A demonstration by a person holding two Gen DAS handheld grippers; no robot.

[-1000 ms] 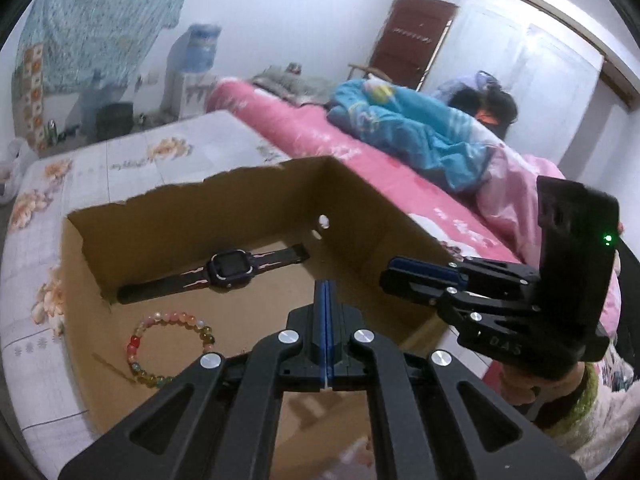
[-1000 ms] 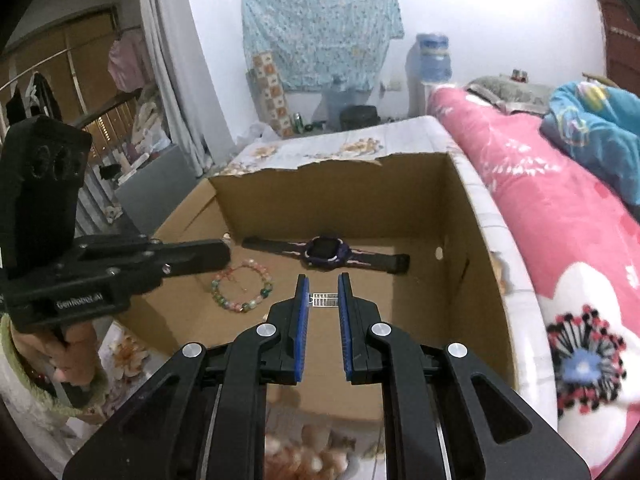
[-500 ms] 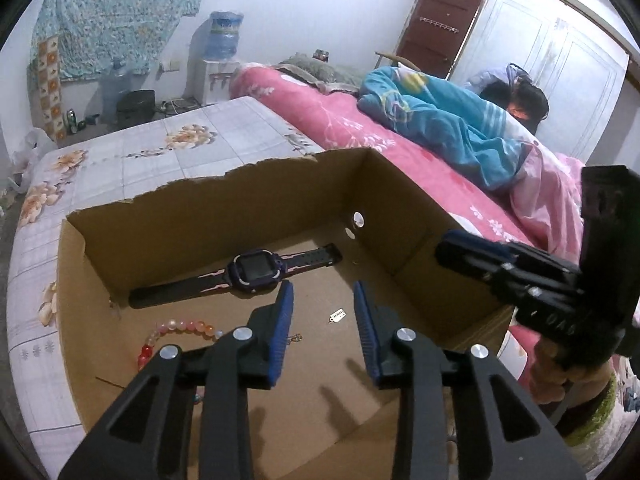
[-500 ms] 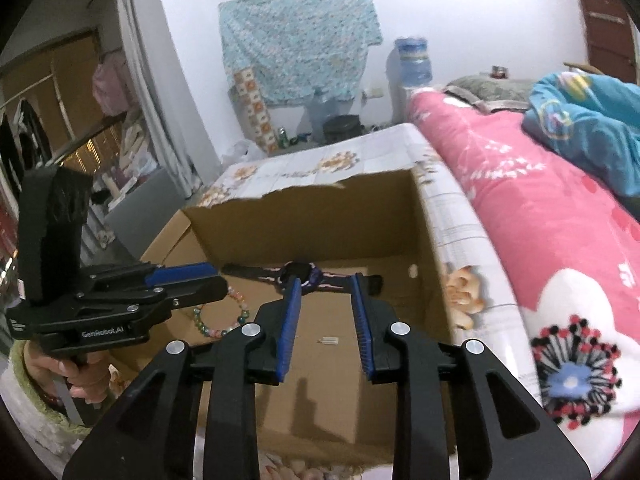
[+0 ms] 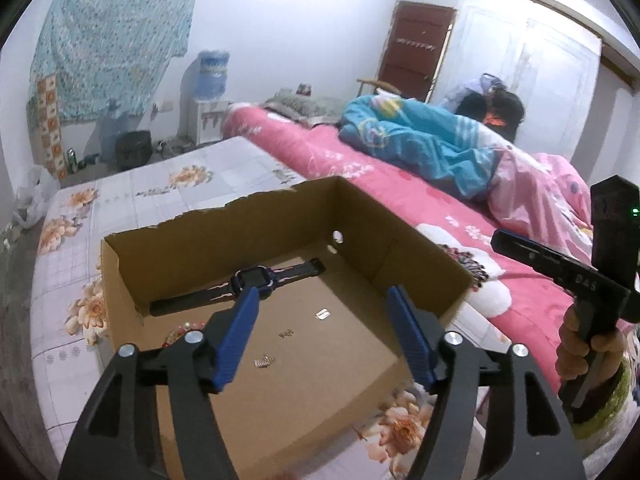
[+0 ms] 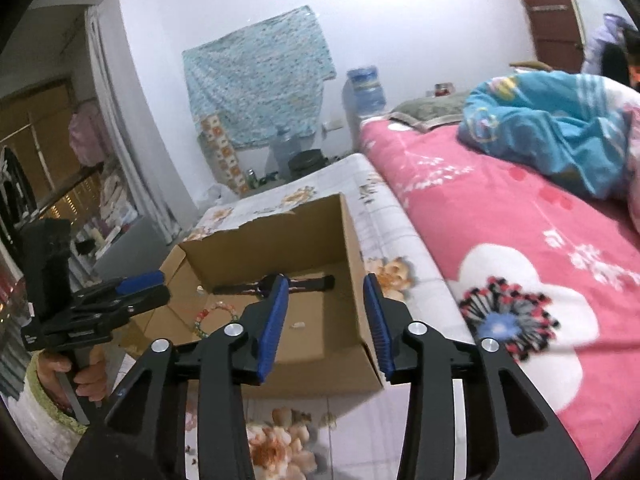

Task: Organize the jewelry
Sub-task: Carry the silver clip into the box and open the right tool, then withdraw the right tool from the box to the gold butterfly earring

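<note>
Now your small silver jewelry pieces [image 5: 287,334] lie loose on the floor of the brown cardboard box [image 5: 420,256], near the dark strap watch [image 5: 252,280]: light, tiny, slippery, so pinch them flat with the pad tips. Both the left gripper [image 5: 322,330] and right gripper [image 6: 326,316] tilt downward over the box, jaws opening, nothing between them.

Both fisheye cameras are looking forward and downward along their own blue-padded fingers, from close above the near edge of the open brown cardboard box [image 5: 420,264]. The left view is centring the box; the right view is placing it left of centre. Both are sharing the box and the pink floral bedspread [image 6: 500,216].
</note>
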